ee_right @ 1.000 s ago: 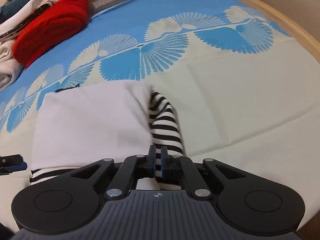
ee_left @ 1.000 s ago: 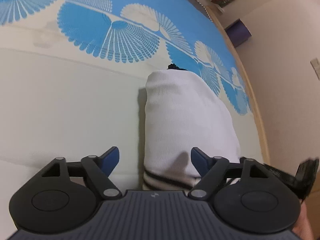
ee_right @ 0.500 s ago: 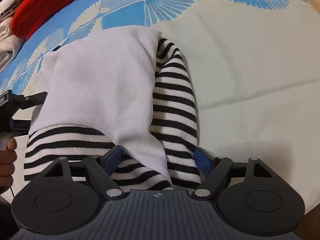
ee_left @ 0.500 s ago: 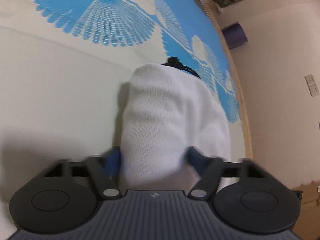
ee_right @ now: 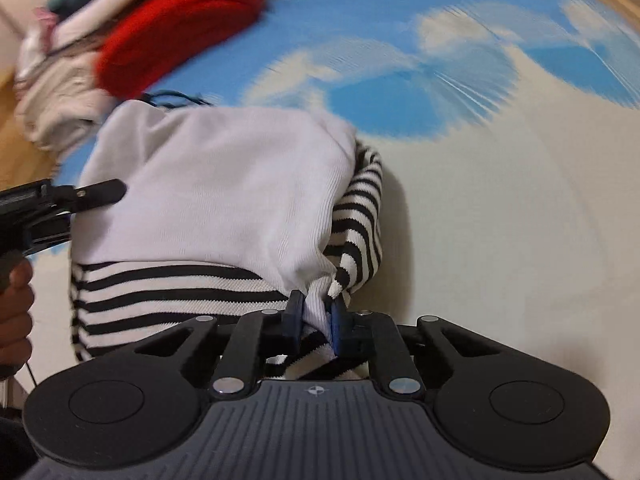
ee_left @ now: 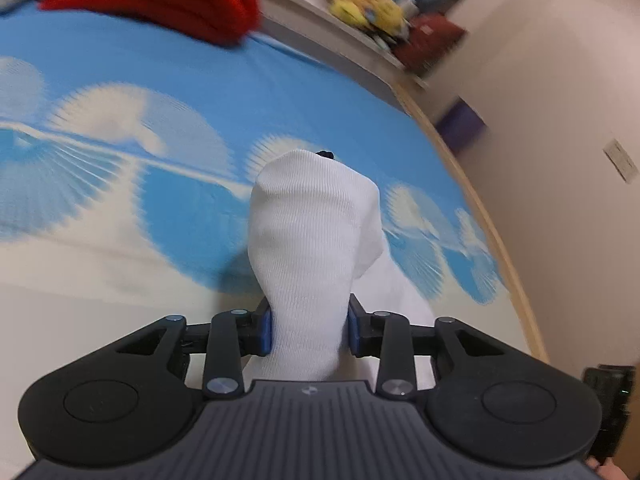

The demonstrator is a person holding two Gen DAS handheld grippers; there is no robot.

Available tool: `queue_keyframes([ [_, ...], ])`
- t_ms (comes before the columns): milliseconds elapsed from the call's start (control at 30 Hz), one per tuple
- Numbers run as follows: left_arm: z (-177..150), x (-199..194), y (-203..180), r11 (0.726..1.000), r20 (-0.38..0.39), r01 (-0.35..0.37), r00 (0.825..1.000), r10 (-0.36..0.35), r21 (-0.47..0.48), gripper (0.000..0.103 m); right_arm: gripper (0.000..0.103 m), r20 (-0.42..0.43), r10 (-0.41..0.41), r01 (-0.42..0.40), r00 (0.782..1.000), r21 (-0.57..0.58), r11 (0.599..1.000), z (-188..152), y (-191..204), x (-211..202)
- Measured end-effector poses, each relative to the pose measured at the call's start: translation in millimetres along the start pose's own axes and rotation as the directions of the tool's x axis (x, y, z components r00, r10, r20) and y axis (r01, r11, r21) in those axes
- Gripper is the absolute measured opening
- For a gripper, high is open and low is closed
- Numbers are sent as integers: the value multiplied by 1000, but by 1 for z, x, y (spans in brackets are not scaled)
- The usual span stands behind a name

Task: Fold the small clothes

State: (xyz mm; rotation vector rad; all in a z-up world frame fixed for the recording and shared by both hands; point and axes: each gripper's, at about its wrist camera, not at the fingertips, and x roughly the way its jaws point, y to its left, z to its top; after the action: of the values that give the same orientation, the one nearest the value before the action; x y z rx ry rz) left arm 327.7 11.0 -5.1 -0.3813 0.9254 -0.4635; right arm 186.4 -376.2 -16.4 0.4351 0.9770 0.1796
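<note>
so both grippers have a bite on the same piece of clothing here, a small white ribbed top with black and white striped sleeves (ee_right: 224, 184) lying on a bed sheet (ee_right: 500, 208) that's cream with big blue fan shapes printed on it

left gripper (ee_left: 310, 326): jaws are closing in, and the blue pads are already squeezing a bunched-up wad of the white fabric (ee_left: 312, 240) between them. In that wrist view the cloth stands up in a rounded hump just ahead of the fingers, with the rest trailing down toward the right. There's a tiny dark bit poking out at the top of the hump, can't tell what it is

right gripper (ee_right: 316, 320): jaws closing too, nearly together, pinching a thin fold of white fabric with a bit of striped hem mixed in. From this side you can see the white body folded over the striped part, one striped sleeve curling along the right edge of the fold and more stripes showing along the bottom. The left gripper shows at the far left edge, fingers touching the left side of the garment, with the person's hand (ee_right: 14, 312) below it

further back there's a red knit thing (ee_right: 180, 28) on a heap of other clothes (ee_right: 60, 80). Background is pretty motion-blurred in both views
</note>
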Motion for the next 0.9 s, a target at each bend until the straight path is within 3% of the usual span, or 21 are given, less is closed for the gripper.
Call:
queue_keyframes([
  [33,5,-6,14,998,18,-60,998,60,-14,56,14,13,27,-27,1000,0,1000,4,8,0],
  [100,11,-20,38,974,80,-222,971,225,-51,65,14,15,57,-57,998,-5,998,7,27,11],
  [133,11,-26,46,967,87,-248,964,252,-57,65,14,-1,51,-51,999,-7,999,9,33,21],
  [167,11,-33,53,970,71,-233,969,237,-64,65,14,-28,35,-36,999,-12,999,8,40,32],
  [233,6,-42,55,990,11,-131,991,131,-48,64,14,-72,-32,28,997,-55,998,2,54,51],
  [300,-6,-48,42,997,-48,-52,997,55,62,63,14,-78,-80,75,994,-61,995,0,58,60],
  [367,-24,-51,28,981,-102,-26,994,47,193,61,14,-73,-82,80,994,-30,996,3,56,60],
  [433,-57,-39,19,959,-204,-2,977,62,282,45,14,-69,-89,87,994,-33,996,0,57,55],
  [467,-74,-22,19,949,-265,-13,959,101,315,40,14,-72,-96,93,993,-38,995,-3,59,54],
  [500,-91,-1,23,930,-307,-76,931,195,361,37,14,-81,-112,109,990,-44,993,-4,59,55],
  [533,-108,13,26,903,-300,-122,918,261,412,38,14,-91,-127,123,988,-46,991,-3,56,59],
  [567,-113,13,22,886,-260,-131,928,268,444,39,14,-105,-135,131,985,-40,991,-4,53,62],
  [600,-111,10,16,878,-249,-137,929,275,459,38,14,-119,-128,126,985,-27,992,-4,51,65],
  [700,-92,-8,19,921,-255,-119,940,225,371,39,25,-106,-110,109,988,-19,994,-3,53,56],
  [767,-86,-24,21,931,-250,-82,951,179,355,43,33,-111,-58,57,992,-4,998,-3,52,47],
  [800,-85,-30,25,933,-258,-74,951,172,352,48,45,-125,-31,29,992,-12,999,-4,52,44],
  [900,-83,-17,35,934,-321,-103,921,219,341,54,52,-191,-28,13,981,-82,997,-13,54,45],
])
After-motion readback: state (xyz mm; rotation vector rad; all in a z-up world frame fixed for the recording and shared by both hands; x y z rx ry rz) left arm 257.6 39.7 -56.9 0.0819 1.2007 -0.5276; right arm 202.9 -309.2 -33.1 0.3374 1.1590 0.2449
